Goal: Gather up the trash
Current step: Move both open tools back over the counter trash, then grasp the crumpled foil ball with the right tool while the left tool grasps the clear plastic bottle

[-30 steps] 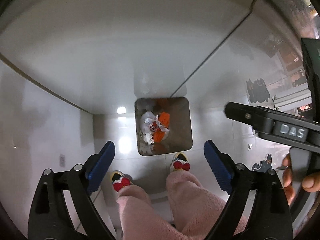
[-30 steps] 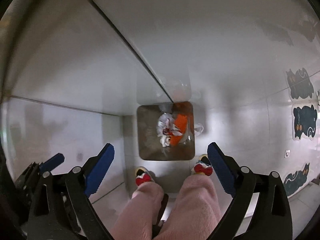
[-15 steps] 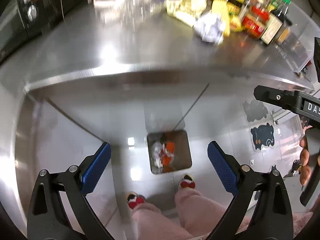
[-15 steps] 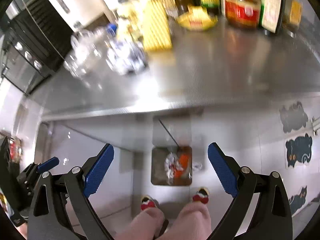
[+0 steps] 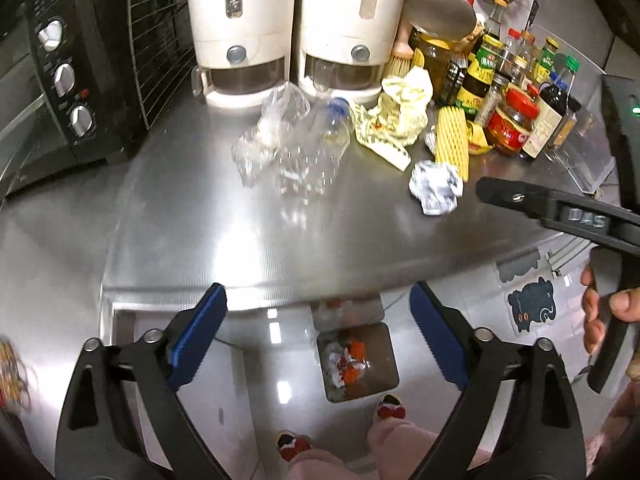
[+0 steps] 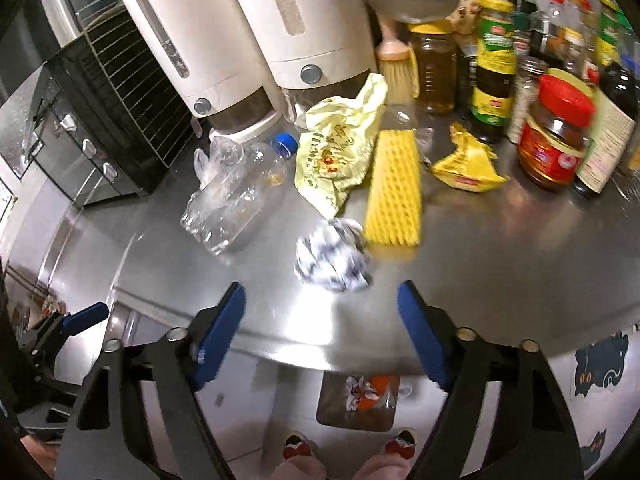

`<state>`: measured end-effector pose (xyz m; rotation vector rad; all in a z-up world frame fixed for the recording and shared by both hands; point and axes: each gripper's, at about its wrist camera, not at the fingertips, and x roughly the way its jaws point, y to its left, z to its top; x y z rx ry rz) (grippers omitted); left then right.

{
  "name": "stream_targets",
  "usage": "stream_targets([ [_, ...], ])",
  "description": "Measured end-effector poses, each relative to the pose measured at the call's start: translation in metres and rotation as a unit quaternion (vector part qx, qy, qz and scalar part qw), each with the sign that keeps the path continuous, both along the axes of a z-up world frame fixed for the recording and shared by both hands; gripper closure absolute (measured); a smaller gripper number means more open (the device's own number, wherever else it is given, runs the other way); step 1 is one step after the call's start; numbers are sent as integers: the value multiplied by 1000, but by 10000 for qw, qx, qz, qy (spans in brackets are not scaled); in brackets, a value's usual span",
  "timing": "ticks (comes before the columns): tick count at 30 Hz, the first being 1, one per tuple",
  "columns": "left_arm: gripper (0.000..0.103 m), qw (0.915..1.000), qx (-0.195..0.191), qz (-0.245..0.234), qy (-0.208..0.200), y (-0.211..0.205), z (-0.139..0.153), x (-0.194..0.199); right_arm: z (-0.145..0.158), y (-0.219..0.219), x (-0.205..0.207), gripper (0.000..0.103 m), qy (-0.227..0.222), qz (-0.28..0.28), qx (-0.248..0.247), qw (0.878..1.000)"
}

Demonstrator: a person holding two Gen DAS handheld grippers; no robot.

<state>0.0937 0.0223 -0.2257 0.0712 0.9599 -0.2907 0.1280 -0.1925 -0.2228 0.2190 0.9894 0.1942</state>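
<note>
While both grippers hung above the front edge of the brushed stainless-steel bench (image 5: pixel 280 248), neither held anything. Left gripper (image 5: pixel 318 332): blue-padded jaws spread wide, closing, nothing between them; seen through the gap, the square brown bin (image 5: pixel 357 361) on the floor below, with white and orange scraps in it. Right gripper (image 6: pixel 322 334): jaws wide, closing, empty; the crumpled white-and-blue paper ball (image 6: pixel 331 254) lay on the bench just ahead of the tips, roughly centred on the gap, not touched.

Trash remaining on the bench, all ahead of the jaws:
- crushed clear plastic bottle with blue cap (image 6: pixel 240 196), lying on its side, clear plastic wrap bunched against it, left of the paper ball;
- crumpled pale-yellow plastic bag with red print (image 6: pixel 340 152), behind the ball;
- yellow foam netting sleeve (image 6: pixel 394 188), lying flat, its near end just beside the ball;
- crumpled yellow snack wrapper (image 6: pixel 468 164), further right.

Behind these stood two white dispensers (image 5: pixel 296 28), a row of sauce bottles and jars (image 5: pixel 516 92), and a black oven (image 5: pixel 68 68) at the left.
</note>
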Motion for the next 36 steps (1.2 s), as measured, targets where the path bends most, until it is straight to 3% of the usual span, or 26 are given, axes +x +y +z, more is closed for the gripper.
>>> stream_targets([
  [8, 27, 9998, -167, -75, -19, -1, 2, 46, -27, 12, 40, 44, 320, 109, -134, 9993],
  [19, 27, 9996, -37, -284, 81, -16, -16, 112, -51, 5, 62, 49, 601, -19, -92, 9981],
  [28, 28, 9986, -93, -423, 305, -26, -34, 142, -54, 3, 71, 51, 638, -38, -3, 9980],
  [31, 32, 9981, -116, -450, 406, -29, -40, 149, -54, 0, 70, 53, 636, -54, -8, 9980],
  [33, 40, 9977, -153, -463, 464, -30, -45, 151, -53, -1, 70, 57, 612, -57, -14, 9981],
  [36, 41, 9976, -178, -468, 473, -32, -48, 152, -49, 0, 69, 60, 546, -39, -28, 9985],
])
